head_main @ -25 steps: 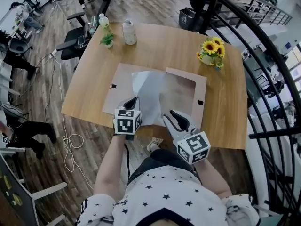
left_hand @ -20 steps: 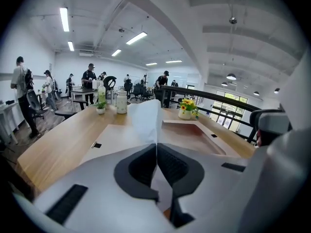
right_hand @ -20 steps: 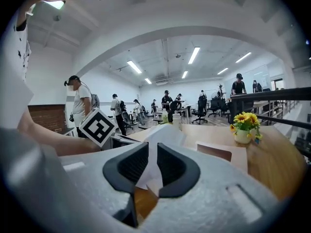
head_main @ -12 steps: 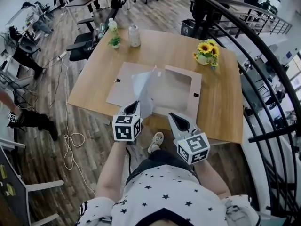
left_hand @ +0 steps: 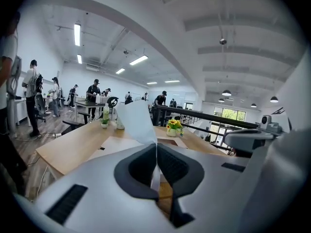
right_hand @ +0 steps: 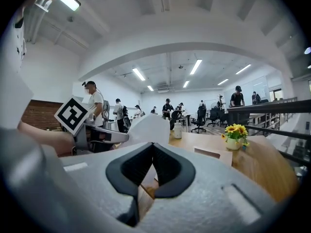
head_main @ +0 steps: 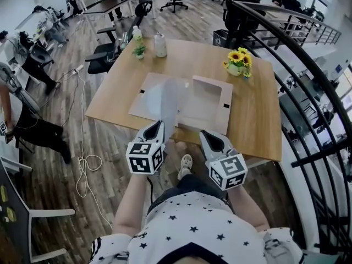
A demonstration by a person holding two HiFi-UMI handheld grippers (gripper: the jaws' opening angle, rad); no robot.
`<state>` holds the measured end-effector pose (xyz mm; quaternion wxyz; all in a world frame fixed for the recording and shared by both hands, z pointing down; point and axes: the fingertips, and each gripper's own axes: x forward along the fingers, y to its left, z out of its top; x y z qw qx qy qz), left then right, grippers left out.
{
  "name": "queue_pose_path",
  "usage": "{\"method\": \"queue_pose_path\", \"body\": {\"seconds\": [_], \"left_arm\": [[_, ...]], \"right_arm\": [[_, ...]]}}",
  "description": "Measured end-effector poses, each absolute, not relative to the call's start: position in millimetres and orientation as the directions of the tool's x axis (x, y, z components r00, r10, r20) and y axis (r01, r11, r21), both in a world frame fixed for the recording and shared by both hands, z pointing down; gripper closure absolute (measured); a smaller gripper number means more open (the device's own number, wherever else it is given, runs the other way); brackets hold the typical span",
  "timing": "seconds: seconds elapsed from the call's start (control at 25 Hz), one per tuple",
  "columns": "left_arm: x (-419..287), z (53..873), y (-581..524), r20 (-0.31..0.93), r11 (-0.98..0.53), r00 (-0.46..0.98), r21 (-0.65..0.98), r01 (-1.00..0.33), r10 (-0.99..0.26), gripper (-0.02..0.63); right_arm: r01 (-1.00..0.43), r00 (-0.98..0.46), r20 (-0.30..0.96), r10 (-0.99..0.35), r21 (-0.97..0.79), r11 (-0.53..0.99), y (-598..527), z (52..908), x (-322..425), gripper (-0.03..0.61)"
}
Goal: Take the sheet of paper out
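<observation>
A white sheet of paper (head_main: 168, 102) hangs lifted above an open brown folder (head_main: 208, 100) on the wooden table (head_main: 258, 120). My left gripper (head_main: 156, 127) is shut on the sheet's near edge, just in front of the table's near edge. In the left gripper view the sheet (left_hand: 137, 122) rises from between the closed jaws of that gripper (left_hand: 156, 146). My right gripper (head_main: 207, 136) is shut with nothing in it, a little right of the sheet. The right gripper view shows its jaws (right_hand: 152, 146) meeting, with the sheet (right_hand: 148, 128) and the left gripper (right_hand: 95, 132) beyond them.
A pot of sunflowers (head_main: 238, 62) stands at the table's far right. A pale bottle (head_main: 160, 44), a small green plant (head_main: 139, 51) and another bottle (head_main: 136, 34) stand at the far left. A black railing (head_main: 308, 98) curves along the right. Office chairs (head_main: 104, 56) stand left of the table.
Both grippers have drawn back from over the folder to just off the table's near edge. The sheet has come up off the folder with the left gripper. The right jaws have closed.
</observation>
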<state>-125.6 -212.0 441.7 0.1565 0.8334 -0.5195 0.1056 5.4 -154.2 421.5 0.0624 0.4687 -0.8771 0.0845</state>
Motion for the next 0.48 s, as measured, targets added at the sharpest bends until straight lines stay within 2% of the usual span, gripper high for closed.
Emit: {"method": "queue_pose_path", "body": {"seconds": [0.48], "left_arm": [[-132, 406, -155, 0.265, -0.410, 0.439, 0.160, -0.898, -0.859, 0.606]], "right_arm": [[-0.836, -0.549, 0.141, -0.824, -0.082, 0.542, -126, 401, 8, 0.571]]}}
